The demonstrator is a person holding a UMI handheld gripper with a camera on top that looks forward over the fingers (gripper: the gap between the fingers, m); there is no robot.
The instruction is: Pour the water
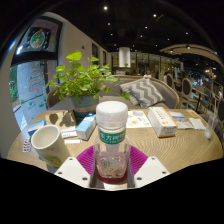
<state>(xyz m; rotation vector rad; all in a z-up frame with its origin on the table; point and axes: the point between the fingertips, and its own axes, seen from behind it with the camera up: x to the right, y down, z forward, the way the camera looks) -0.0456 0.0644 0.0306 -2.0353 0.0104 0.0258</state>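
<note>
A clear plastic water bottle (111,135) with a white cap and a green label stands upright between my gripper's (111,165) two fingers. The magenta pads (86,158) press on its lower body from both sides. Its base is hidden between the fingers, so I cannot tell whether it rests on the table or hangs above it. A white mug (48,144) stands on the wooden table (170,150) to the left of the bottle, a little beyond the left finger, with its opening upward.
A potted green plant (82,78) stands at the back of the table. Papers and leaflets (160,120) lie to the right, a small box (86,126) behind the bottle. A cushioned sofa (148,92) and a café room lie beyond.
</note>
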